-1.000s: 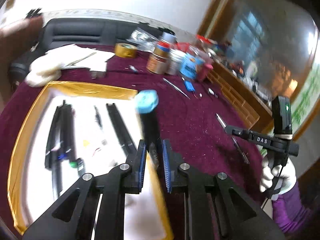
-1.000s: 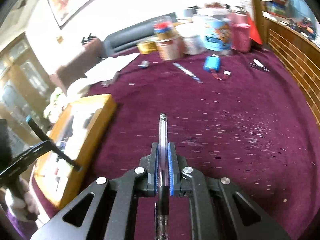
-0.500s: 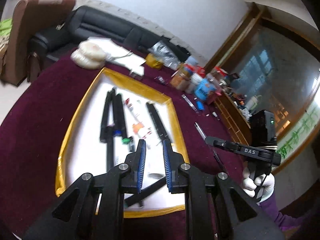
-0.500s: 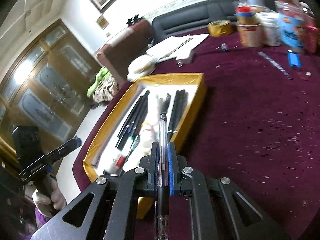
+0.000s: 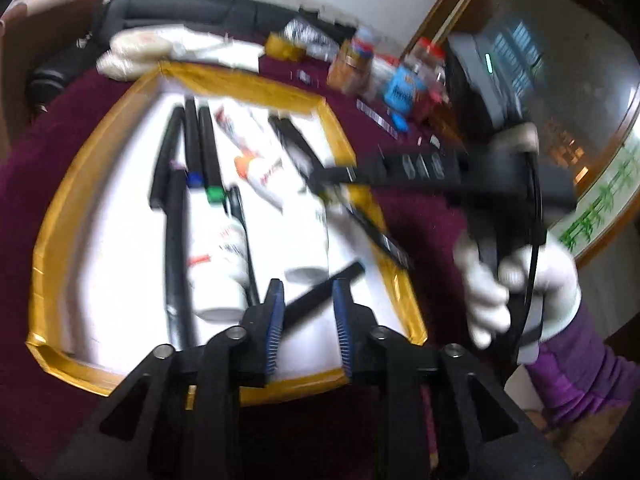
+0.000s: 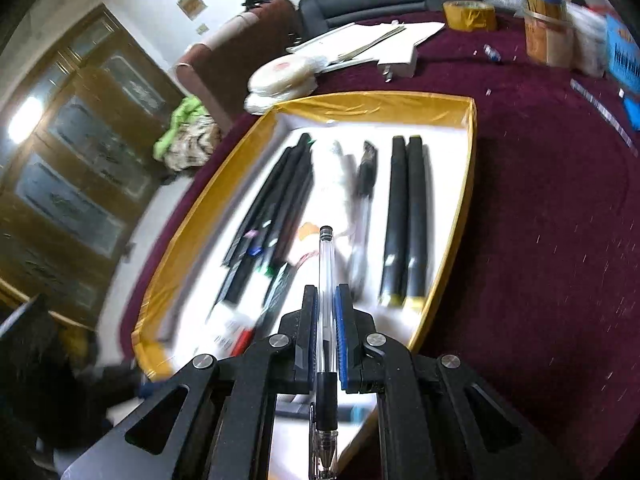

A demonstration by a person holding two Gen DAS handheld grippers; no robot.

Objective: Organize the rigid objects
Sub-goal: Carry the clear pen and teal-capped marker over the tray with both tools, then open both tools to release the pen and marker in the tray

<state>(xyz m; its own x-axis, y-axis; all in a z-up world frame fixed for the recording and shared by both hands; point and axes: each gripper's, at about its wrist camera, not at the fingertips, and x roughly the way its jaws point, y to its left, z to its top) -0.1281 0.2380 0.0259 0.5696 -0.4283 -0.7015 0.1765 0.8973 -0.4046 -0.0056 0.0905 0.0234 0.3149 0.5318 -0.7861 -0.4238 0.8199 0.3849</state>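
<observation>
both tongs have been swung over the gold-rimmed tray [image 6: 466,184]. the left tongs [image 5: 308,312] have just been opening, empty, above a dropped black marker [image 5: 320,292]. the right tongs [image 6: 326,312] are clamped on a clear ballpoint pen [image 6: 326,264], aimed lengthwise with the rows, presumably for neat laying.

Your right tool [image 6: 326,320] is clamped on a clear pen [image 6: 327,300], which points over the gold-rimmed tray [image 6: 468,208]. In the tray lie black pens [image 6: 404,220] and markers [image 6: 276,208], side by side. The tray sits on the maroon worktop [image 6: 540,240].
</observation>
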